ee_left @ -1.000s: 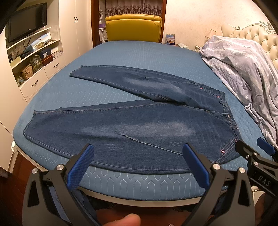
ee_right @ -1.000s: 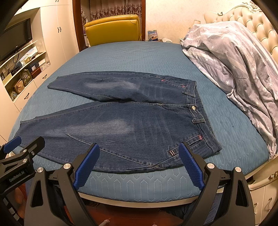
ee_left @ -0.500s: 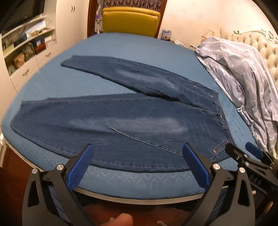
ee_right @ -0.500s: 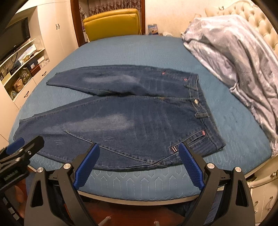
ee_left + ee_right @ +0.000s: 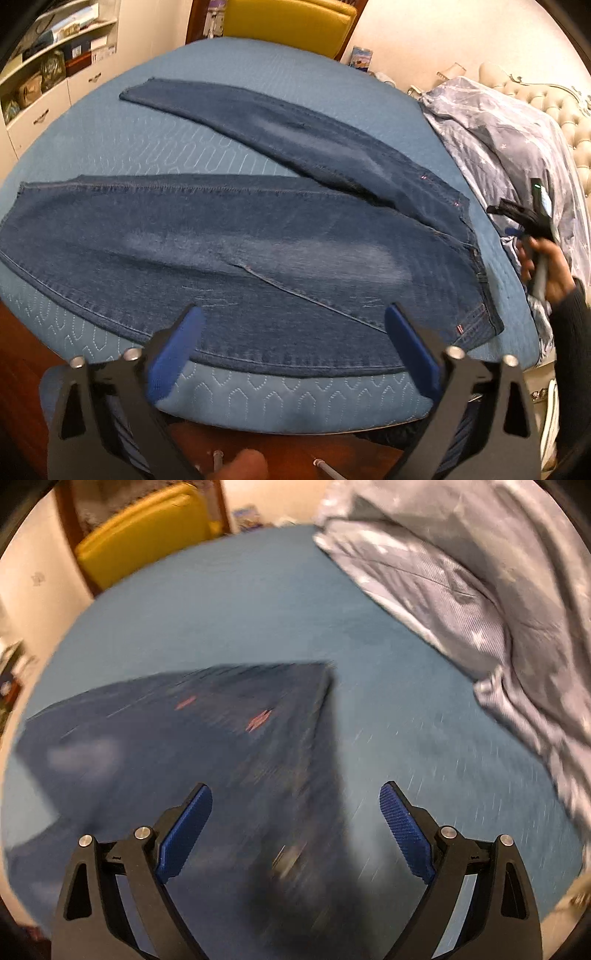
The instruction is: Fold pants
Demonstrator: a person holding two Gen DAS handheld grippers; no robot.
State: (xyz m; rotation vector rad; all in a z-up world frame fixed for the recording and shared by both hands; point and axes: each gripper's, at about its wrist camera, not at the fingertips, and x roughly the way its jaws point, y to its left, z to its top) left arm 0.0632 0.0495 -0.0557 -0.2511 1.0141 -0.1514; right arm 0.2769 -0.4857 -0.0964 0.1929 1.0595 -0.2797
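Note:
Dark blue jeans (image 5: 258,254) lie flat on the blue quilted bed (image 5: 110,147), legs spread to the left, waistband at the right. My left gripper (image 5: 295,343) is open and empty, hovering over the near edge of the near leg. My right gripper (image 5: 295,830) is open and empty, above the waistband area of the jeans (image 5: 207,738); that view is blurred by motion. The right gripper also shows in the left wrist view (image 5: 532,218), held by a hand beyond the waistband.
A grey star-patterned duvet (image 5: 509,147) is heaped at the bed's right side, also in the right wrist view (image 5: 480,590). A yellow chair (image 5: 291,22) stands past the far edge. White shelves and drawers (image 5: 44,74) are at the left. Wooden floor lies below the near edge.
Both grippers have moved in over the bed. The right gripper swung forward and right, to above the waistband. The jeans have not moved.

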